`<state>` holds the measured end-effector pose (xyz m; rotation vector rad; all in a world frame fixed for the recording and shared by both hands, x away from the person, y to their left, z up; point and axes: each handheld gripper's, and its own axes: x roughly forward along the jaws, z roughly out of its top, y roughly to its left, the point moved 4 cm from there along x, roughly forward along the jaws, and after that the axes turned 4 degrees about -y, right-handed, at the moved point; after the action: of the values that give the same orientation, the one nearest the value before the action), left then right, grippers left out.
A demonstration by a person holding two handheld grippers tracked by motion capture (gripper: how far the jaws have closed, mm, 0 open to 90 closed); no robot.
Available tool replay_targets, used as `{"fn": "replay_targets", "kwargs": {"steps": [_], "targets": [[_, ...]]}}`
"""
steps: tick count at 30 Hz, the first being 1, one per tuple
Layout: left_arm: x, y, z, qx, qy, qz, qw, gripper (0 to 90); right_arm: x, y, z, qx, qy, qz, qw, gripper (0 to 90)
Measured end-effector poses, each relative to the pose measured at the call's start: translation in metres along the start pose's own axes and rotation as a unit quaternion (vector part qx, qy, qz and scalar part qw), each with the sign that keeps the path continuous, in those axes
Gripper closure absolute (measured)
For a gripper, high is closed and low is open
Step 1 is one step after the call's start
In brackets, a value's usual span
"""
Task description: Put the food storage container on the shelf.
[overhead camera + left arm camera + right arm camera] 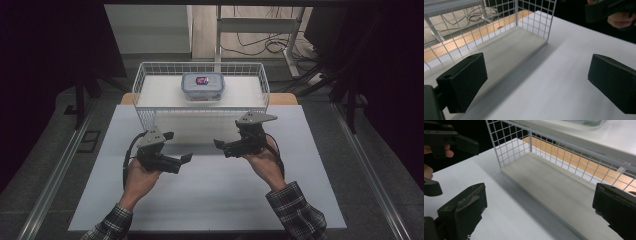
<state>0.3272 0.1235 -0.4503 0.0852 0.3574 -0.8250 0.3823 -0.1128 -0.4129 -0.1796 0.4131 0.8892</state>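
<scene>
High view: left hand-held gripper and right hand-held gripper agape, empty, facing inward, near wire rack.

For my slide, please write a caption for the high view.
Both open grippers, left and right, hover before a wire rack bearing a lidded container.

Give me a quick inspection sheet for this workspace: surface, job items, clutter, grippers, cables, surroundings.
Surface: white table top, bare in front of the hands.
Job's things: white wire rack at the far edge; lidded plastic container on its upper shelf; lower shelf bare.
Clutter: nothing seen.
Grippers: left gripper and right gripper both open, holding nothing, in front of the rack.
Cables: black cable trails from the left gripper; loose cables on the floor behind.
Surroundings: dark curtains at the sides; metal rail along the right.
</scene>
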Motion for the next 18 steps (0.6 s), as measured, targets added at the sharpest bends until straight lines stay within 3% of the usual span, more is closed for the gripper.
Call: {"fn": "replay_targets", "kwargs": {"steps": [15, 18], "targets": [[-0.004, -0.01, -0.038, -0.009, 0.02, 0.009, 0.9997, 0.4, 0.0, 0.019, -0.036, -0.004, 0.007, 0.006, 1.0, 0.0], [-0.004, -0.013, -0.046, -0.015, 0.022, 0.01, 0.9996, 0.4, 0.001, 0.024, -0.046, -0.017, 0.018, 0.002, 0.9997, 0.0]]}}
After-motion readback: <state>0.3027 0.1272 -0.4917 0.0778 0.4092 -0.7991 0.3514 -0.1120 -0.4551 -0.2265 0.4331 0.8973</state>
